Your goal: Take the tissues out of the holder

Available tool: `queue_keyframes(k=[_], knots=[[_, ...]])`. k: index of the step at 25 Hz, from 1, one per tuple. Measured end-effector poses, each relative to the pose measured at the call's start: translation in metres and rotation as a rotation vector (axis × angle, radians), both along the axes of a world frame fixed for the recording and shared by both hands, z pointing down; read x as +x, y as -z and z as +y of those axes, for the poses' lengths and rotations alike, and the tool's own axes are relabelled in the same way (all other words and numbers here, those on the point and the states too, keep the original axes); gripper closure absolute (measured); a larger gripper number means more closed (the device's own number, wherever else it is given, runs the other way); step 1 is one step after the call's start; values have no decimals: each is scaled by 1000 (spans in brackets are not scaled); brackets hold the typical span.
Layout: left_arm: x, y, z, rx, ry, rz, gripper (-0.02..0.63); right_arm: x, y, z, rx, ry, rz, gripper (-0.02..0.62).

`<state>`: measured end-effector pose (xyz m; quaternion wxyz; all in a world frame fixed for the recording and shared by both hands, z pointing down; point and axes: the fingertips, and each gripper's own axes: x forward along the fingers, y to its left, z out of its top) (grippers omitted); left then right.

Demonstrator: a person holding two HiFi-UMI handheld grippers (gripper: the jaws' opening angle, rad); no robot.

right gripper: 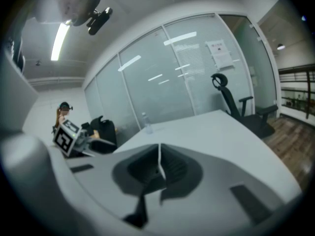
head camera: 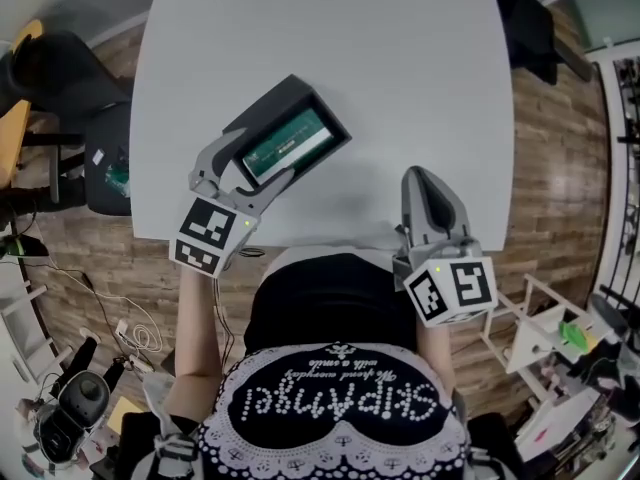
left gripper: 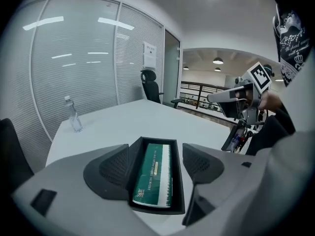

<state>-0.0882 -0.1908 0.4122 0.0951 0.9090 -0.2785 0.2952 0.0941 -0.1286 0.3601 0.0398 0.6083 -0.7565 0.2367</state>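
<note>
Grey jaws of the left claw [left gripper: 157, 165] are spread wide, one on each side of the black holder [left gripper: 178, 177]. They are not squeezing anything. Inside the holder lies the green pack of tissues [left gripper: 153, 173], flat and tucked all the way in. The holder sits on the white table [head camera: 400, 88], on the person's left side. The right claw [right gripper: 159, 161] is closed tight with nothing in it and hangs over the near edge of the table, well apart from the holder. I think the job is just starting, with the reach for the pack. Next, a claw needs to dip inside and pinch the pack without dragging the holder along.
</note>
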Motion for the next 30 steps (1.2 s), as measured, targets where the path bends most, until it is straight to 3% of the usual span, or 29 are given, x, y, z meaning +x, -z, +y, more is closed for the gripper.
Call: queue_keyframes(k=[11,30], knots=[[15,-40,1,-118,-102,-105,252,6,-4,0,0,-25,-22,560],[25,-95,-4,-250,-118,-212,245,15,-22,0,2,-67,-59,560]])
